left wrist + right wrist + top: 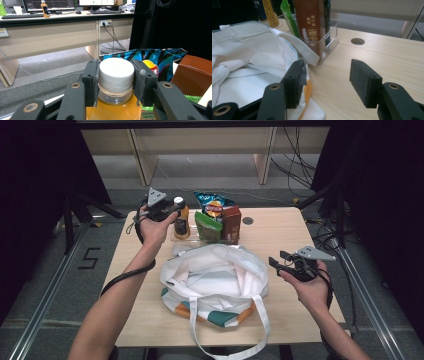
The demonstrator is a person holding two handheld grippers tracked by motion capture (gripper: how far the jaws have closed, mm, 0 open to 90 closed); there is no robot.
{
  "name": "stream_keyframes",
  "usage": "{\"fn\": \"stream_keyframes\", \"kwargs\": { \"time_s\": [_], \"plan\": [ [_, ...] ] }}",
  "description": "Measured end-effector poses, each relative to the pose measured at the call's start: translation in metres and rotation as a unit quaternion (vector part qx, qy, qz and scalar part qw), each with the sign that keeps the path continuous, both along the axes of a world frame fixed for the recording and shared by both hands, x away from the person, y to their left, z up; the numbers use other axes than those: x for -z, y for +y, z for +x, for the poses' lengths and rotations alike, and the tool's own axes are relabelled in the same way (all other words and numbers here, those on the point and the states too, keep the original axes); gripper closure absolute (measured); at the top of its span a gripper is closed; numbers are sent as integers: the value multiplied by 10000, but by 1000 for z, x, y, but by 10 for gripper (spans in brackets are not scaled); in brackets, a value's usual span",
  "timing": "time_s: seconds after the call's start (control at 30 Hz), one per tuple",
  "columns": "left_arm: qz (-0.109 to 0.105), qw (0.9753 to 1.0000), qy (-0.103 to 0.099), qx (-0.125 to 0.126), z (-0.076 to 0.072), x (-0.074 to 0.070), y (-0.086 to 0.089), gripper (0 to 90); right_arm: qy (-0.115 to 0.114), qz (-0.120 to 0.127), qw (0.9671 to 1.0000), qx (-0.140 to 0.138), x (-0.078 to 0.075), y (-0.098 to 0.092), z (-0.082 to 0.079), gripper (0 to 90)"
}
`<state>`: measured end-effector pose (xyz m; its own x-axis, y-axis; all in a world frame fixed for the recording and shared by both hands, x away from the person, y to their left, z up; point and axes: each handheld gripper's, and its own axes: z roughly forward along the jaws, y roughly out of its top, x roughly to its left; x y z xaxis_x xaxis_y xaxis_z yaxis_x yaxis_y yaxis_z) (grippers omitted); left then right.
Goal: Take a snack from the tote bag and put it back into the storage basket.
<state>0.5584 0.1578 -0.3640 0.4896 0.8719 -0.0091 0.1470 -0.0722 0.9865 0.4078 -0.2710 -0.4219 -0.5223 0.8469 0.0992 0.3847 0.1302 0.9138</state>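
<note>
Orange juice in a clear plastic bottle with a white screw cap (115, 72) is what we have in hand: the left claw (116, 81) is closed on its neck, one foam pad (90, 82) pressed to each side just under the cap. In the high view the bottle (181, 220) stands upright at the left end of a clear plastic tray (329, 40) near the far edge of the worktop (280, 230), beside a green packet (207, 226), a brown carton (231, 222) and a blue crisp bag (214, 205).

We judge this the pick-up step of packing: the grip is made, the lift not yet. Nearer us, at mid-worktop, the white cloth tote bag with orange and green stripes (215, 280) lies open-mouthed.

The right claw (281, 262) hovers open and empty by the bag's right rim. Next we would raise the bottle straight up clear of the tray wall, carry it toward the near edge and lower it into the bag's mouth; the right claw could pinch the rim to keep it open.
</note>
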Motion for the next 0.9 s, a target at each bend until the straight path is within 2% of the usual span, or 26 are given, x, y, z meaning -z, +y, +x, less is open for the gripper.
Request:
{"fn": "stream_keyframes", "kwargs": {
  "time_s": [0.17,0.23,0.4,0.5,0.73,0.9],
  "plan": [
    [20,10000,20,-17,1,2,0,589,65,54,10000,44,0,1,-1,464],
    [31,10000,28,-13,1,3,0,588,19,14,10000,4,0,0,0,465],
    [44,10000,58,-20,1,6,1,588,74,27,10000,24,0,1,-1,465],
    [30,10000,84,-43,1,7,1,588,7,-31,10000,0,1,1,0,465],
    [57,9999,138,-49,2,12,1,588,80,-64,9999,18,0,1,-2,465],
    [72,9998,173,-38,2,16,1,589,51,-54,10000,20,1,1,-1,465]
  ]
}}
